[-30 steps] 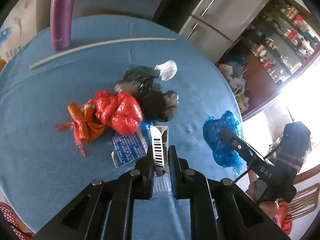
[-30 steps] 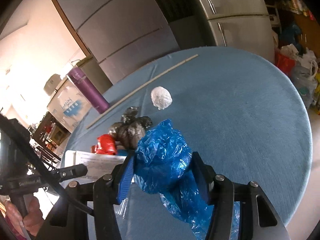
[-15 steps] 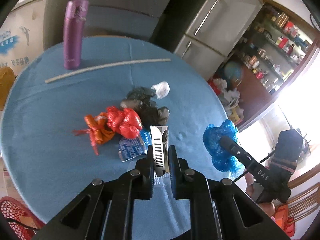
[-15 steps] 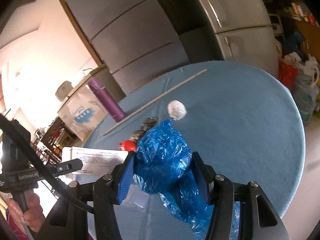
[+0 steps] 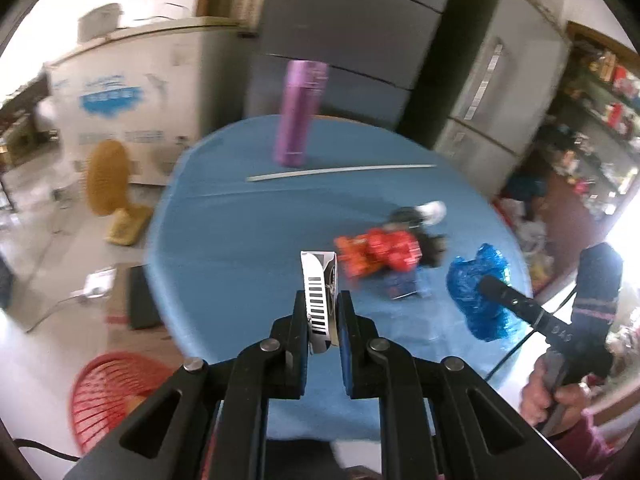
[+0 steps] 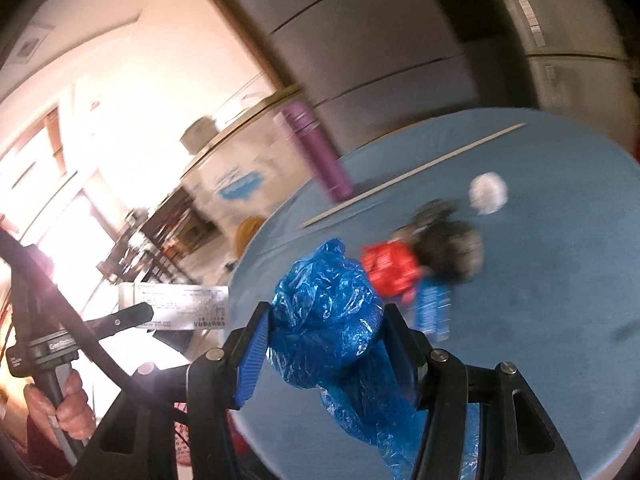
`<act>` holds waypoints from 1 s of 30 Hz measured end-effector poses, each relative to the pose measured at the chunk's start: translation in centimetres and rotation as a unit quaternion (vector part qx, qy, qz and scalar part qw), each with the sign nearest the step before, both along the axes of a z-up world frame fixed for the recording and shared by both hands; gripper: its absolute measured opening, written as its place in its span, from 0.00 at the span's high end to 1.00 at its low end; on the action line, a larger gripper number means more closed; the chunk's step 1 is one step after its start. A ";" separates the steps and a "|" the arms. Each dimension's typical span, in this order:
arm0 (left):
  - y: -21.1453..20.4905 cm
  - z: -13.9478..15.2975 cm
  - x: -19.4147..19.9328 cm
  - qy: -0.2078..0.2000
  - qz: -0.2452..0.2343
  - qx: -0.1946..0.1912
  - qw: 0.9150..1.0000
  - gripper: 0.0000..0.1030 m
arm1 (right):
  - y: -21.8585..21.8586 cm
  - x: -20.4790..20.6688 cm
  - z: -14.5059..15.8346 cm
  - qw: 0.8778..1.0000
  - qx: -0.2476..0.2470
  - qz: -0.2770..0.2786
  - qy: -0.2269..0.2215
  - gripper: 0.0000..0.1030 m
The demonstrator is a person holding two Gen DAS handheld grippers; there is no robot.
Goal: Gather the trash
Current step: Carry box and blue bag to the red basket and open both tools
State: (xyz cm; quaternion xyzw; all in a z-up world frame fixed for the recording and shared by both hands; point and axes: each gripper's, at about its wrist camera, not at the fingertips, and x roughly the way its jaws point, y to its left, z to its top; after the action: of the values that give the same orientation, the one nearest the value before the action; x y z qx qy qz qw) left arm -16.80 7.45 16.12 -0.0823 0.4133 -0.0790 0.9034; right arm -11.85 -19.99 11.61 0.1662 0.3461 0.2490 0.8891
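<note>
Table (image 5: 224,240): I see it ahead of both grippers, with the bottle (image 5: 298,114) standing at its far edge, at 12 o'clock.
Stick (image 5: 340,171): lies just in front of the bottle.
Bag heap (image 5: 394,248): at 2 o'clock on the table, a small wad (image 5: 432,210) behind it and a packet (image 5: 402,286) in front.
Basket (image 5: 116,392): on the floor at 8 o'clock, beside the table.
Fan (image 5: 106,184): on the floor at 10 o'clock.
</note>
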 end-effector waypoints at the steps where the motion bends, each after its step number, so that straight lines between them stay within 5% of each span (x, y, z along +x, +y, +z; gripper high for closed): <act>1: 0.8 -0.2 -0.6 0.003 0.010 0.009 1.000 0.87 | 1.2 0.0 -0.2 1.000 0.000 0.017 0.004 0.43; 8: 8.4 -2.5 -4.8 0.051 0.103 0.043 0.992 0.87 | 10.8 0.2 -1.9 0.988 0.004 0.150 0.040 0.43; 16: 15.2 -7.5 -9.3 0.139 0.189 0.031 0.972 0.87 | 23.1 0.4 -5.9 0.947 -0.010 0.299 0.113 0.43; 26: 17.8 -12.2 -10.8 0.200 0.217 0.008 0.956 0.85 | 31.2 0.5 -11.9 0.907 -0.020 0.356 0.223 0.38; 28: 18.0 -12.3 -11.1 0.200 0.218 0.001 0.955 0.80 | 31.9 1.1 -12.1 0.907 -0.011 0.355 0.229 0.32; 30: 18.5 -12.4 -11.2 0.198 0.224 -0.001 0.954 0.61 | 32.1 1.2 -11.9 0.909 0.006 0.350 0.225 0.27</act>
State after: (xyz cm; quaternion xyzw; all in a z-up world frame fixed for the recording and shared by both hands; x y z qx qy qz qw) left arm -28.02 25.93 3.70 -0.1872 0.5548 0.1426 0.7980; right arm -10.66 12.13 -0.29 0.0914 0.5710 0.5024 0.6428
